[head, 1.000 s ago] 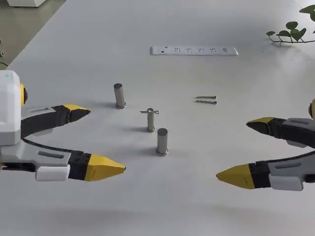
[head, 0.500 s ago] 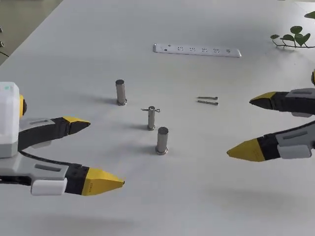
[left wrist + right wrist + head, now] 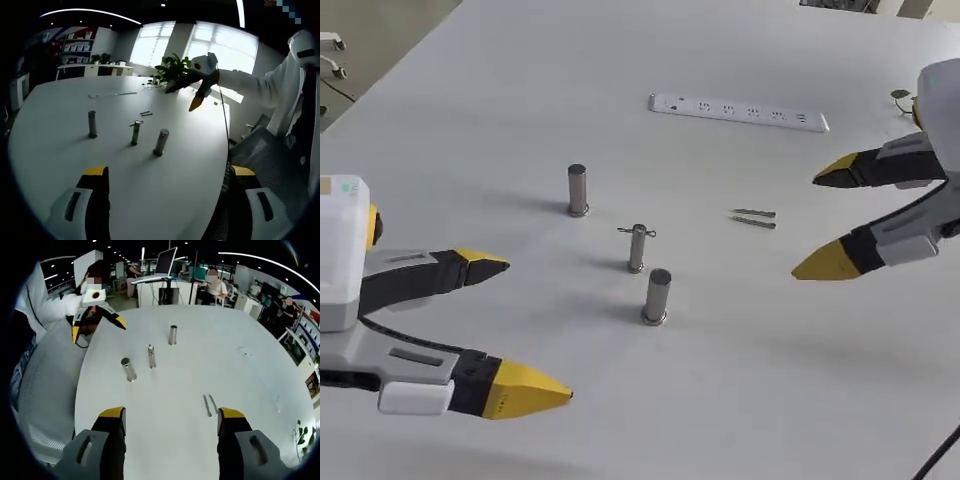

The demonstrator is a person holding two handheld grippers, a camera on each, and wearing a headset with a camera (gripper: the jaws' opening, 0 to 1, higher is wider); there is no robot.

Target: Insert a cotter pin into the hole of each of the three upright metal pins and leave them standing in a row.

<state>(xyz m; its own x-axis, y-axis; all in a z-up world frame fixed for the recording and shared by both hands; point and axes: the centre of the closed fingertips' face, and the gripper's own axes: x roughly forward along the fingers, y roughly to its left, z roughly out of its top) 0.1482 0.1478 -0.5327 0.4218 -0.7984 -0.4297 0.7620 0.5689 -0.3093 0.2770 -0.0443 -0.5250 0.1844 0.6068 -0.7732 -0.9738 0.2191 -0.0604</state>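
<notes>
Three upright metal pins stand on the white table: a far one, a middle one with a cotter pin through its top, and a near one. Two loose cotter pins lie to their right. My left gripper is open at the near left, empty. My right gripper is open at the right, raised, just right of the loose cotter pins. The same three pins appear in the left gripper view and the right gripper view.
A white power strip lies at the far side of the table. A potted plant's leaves reach in at the far right edge. People sit at desks beyond the table.
My right gripper has risen and moved away toward the far right, nearer the loose cotter pins. The left gripper stays low at the left. The head camera has shifted.
</notes>
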